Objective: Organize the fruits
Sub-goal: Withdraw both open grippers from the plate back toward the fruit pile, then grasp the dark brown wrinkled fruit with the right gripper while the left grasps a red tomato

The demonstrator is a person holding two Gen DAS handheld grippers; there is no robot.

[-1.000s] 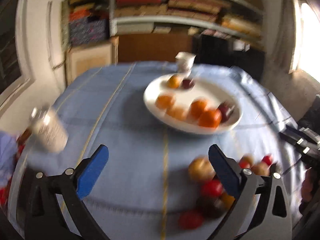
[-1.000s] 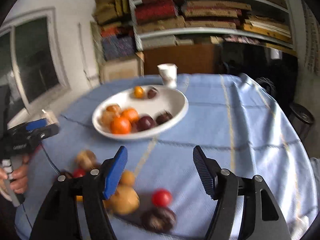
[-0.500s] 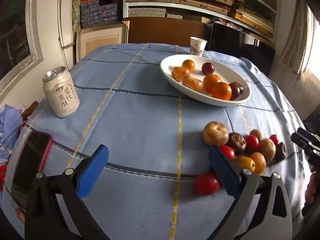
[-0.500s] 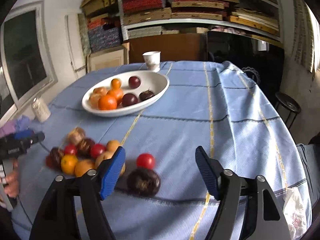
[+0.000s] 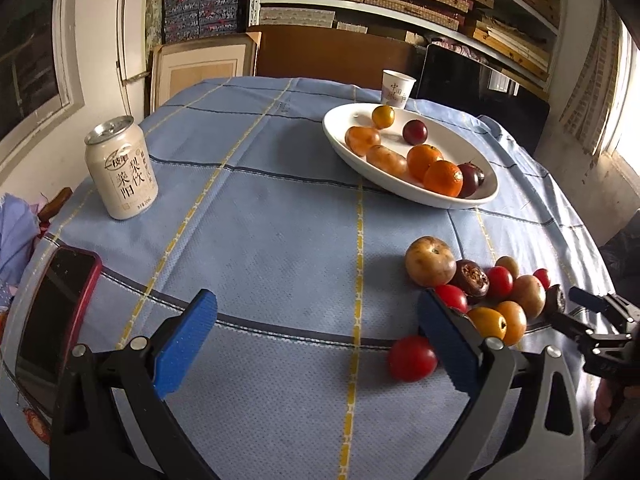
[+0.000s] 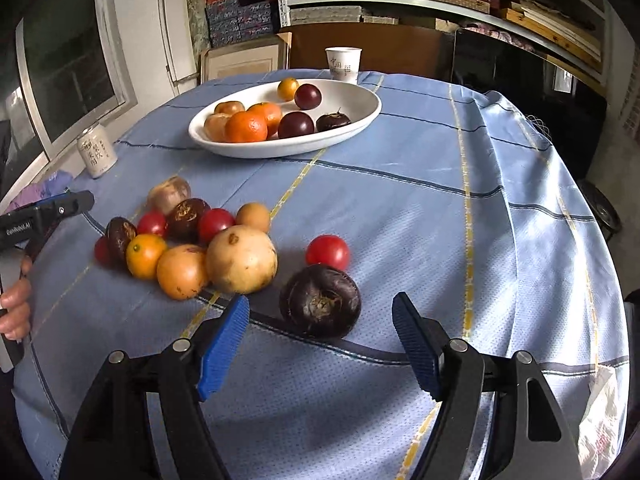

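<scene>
Between the right gripper's (image 6: 320,350) blue pads sits empty air; the jaws stand apart and clamp nothing. Just beyond the tips lies a dark fruit (image 6: 320,300), stem end toward the camera, roughly centred on the gap. This alignment suggests it is the next pick (a judgement, not an observed grasp). A red tomato (image 6: 328,252) rests just behind it, close enough to be nudged on approach.

The left gripper (image 5: 316,340) also has its jaws apart, holding nothing, above bare tablecloth (image 5: 260,248). A second red tomato (image 5: 412,358) lies just beside its right pad. A phone (image 5: 52,312) lies at the near left table edge, and a drink can (image 5: 122,168) stands further back on that side, both well clear of the work.

The loose pile (image 6: 188,240) of unsorted fruit sits left of the dark fruit in the right wrist view: a large pale fruit (image 6: 242,260), orange ones and small red and dark ones, touching one another.

Further back, the white bowl (image 6: 360,116) holds the fruit already gathered: oranges, dark plums and a small yellow one. Free space remains on its right side, so it is the likely destination. A paper cup (image 6: 343,62) stands just behind the bowl.
</scene>
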